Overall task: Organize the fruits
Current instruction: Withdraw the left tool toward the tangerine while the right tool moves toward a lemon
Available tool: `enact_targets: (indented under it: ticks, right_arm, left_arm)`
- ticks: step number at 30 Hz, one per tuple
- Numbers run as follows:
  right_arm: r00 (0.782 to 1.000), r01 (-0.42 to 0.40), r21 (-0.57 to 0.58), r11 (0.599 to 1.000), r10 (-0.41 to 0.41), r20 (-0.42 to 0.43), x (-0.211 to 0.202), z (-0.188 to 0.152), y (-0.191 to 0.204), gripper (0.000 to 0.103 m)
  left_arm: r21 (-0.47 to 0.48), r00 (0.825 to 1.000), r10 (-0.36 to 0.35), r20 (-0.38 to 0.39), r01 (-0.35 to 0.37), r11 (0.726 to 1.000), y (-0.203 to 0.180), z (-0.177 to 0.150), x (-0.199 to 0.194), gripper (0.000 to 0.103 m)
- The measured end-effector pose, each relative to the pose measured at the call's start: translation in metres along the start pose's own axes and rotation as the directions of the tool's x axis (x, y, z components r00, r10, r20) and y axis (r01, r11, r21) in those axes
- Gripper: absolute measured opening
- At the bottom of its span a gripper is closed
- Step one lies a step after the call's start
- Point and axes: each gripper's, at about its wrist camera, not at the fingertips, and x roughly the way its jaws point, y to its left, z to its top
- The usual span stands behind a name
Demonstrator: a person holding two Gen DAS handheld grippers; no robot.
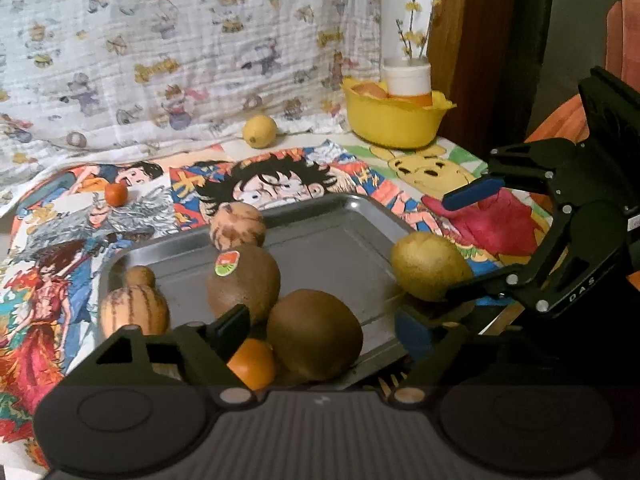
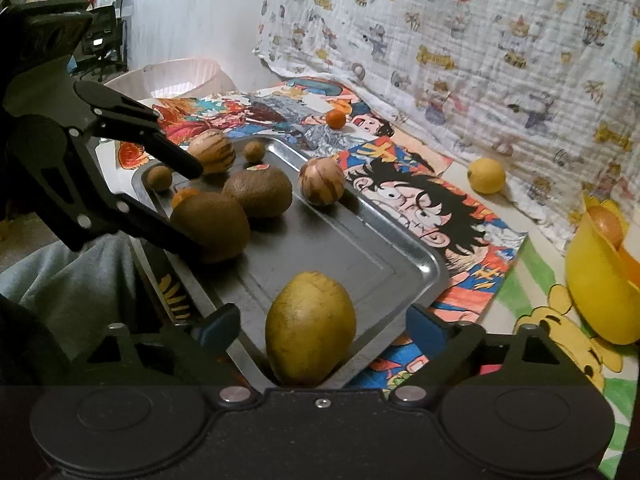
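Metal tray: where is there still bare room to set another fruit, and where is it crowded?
The metal tray is bare across its middle and far right corner, between the striped fruit and the yellow-green fruit. Its left end is crowded: two kiwis, an orange and small round fruits.

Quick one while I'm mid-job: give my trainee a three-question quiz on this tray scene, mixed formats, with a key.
1. True or false: the yellow-green fruit between the right gripper's open jaws rests on the metal tray.
2. Which lies off the tray, beside the hanging cloth? A) lemon B) stickered kiwi C) a striped fruit
3. Fill in: the yellow bowl stands at the table's far ____ corner in the left wrist view.

Key: 1 true; 2 A; 3 right.
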Motion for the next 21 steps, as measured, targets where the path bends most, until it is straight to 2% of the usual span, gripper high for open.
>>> enact_targets:
  ticks: [6, 14, 21]
  right_arm:
    - [0.999, 0.029, -0.013, 0.999, -0.029, 0.013, -0.009, 0.003, -0.004, 0.102]
    - [0.998, 0.06, 0.002, 0.998, -0.06, 0.01, -0.004, 0.021, -0.026, 0.102]
    - [0.995, 0.083, 0.036, 0.996, -0.084, 0.047, 0.016, 0.055, -0.053, 0.102]
  left_arm:
    - [-0.043, 0.998, 0.013, 0.055, -0.011, 0.999, 0.011, 0.002, -0.02, 0.102]
    - [-0.104, 0.993, 0.11, 0.038, -0.106, 0.989, 0.046, 0.009, -0.032, 0.102]
    - [-0.2, 0.98, 0.2, -0.016, -0.199, 0.959, 0.098, 0.023, -0.032, 0.102]
